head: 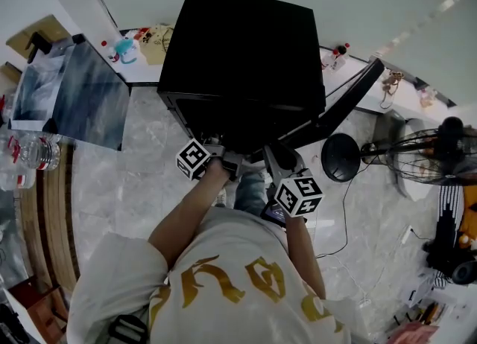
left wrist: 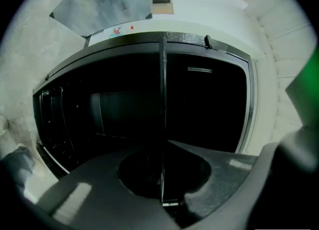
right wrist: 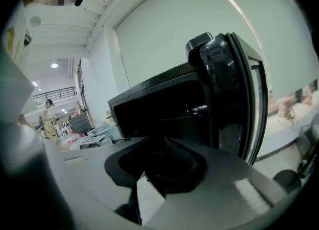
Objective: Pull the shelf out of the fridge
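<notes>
Seen from above, a person in a white T-shirt stands over a black fridge on a marble floor, its door swung wide to the right. The left tool reaches into the dark cavity and is pressed together on the front edge of the shelf, a thin pane that shows only as a fine upright line running back from the jaws; the tool appears to be rolled onto its side so that the jaws meet the flat pane from above and below, a hold that suits a straight pull. The shelf sits inside the fridge, not yet drawn out.

The right tool hangs just outside, near the open door, its jaws a little apart with nothing between them; it seems placed to leave the opening free, or to be ready to steady the door, though no contact shows.

Gold lettering on the T-shirt cannot be read from this angle; the marker cubes carry only black-and-white squares; small red and green marks at the fridge's top edge are too small to read; no brand name shows.
</notes>
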`<state>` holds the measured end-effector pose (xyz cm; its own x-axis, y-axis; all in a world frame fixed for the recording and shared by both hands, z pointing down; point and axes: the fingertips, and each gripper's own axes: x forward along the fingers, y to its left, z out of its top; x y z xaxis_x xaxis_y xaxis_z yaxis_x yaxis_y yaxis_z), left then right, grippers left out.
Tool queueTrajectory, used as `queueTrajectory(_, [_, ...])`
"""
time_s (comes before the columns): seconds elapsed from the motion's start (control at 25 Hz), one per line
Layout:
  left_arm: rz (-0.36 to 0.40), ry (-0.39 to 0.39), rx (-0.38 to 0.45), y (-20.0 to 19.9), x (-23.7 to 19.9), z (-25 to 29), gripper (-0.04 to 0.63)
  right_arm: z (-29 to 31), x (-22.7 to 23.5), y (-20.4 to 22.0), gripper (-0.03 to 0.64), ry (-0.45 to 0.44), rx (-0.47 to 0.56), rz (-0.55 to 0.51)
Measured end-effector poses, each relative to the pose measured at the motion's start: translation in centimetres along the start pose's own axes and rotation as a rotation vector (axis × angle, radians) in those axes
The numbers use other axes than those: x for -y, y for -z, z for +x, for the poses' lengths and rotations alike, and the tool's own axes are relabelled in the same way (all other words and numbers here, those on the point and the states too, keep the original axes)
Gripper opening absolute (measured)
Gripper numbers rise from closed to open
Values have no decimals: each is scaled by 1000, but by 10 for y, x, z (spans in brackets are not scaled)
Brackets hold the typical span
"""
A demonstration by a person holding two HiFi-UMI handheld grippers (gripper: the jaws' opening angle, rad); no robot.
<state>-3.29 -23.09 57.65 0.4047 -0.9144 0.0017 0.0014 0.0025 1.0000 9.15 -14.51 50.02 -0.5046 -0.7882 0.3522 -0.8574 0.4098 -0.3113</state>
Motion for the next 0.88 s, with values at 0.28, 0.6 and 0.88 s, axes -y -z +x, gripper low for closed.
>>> queueTrajectory(0.28, [-8, -1, -10, 8, 0, -18, 14, -9, -6, 8, 87, 8, 7, 4])
queueTrajectory(0.6, [-30, -10, -18, 18, -1, -37, 14, -16, -9, 12, 78, 8, 18, 1])
queueTrajectory(0.88, [-49, -25, -20, 22, -1, -46, 15, -18, -8, 13, 62, 13, 29, 3])
